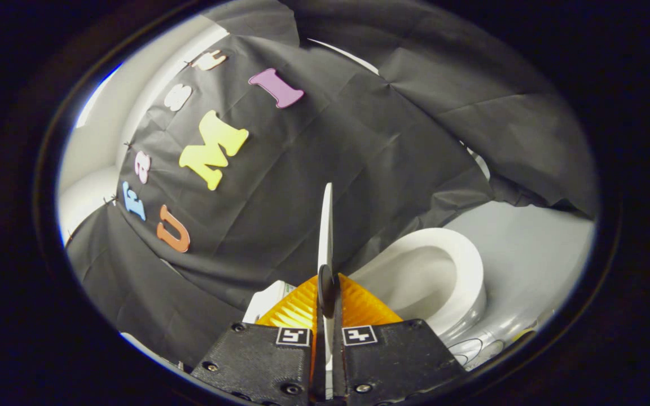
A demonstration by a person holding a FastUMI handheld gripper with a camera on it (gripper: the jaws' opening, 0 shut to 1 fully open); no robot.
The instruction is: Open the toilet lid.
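And here's the grip: the gripper [325, 293] has its two fingers pressed together on the thin white plastic toilet lid [325, 225], pinching its edge from both sides. The lid runs edge-on straight ahead from between the fingers, its long axis pointing away and up against the black cloth wall [359, 141]. It stands raised, well off the round white ceramic toilet bowl [443, 270], which sits open to the right of the lid. So the lid lies dead centre in the jaws, and the hinge side must be down near the bowl's back, though I cannot see it. By the look of it, the opening is nearly done; what's left turns on swinging the lid further from the bowl, toward the wall. Count: one lid, one bowl, one gripper with two fingers. Pale grey floor [534, 254] spreads beyond the bowl.
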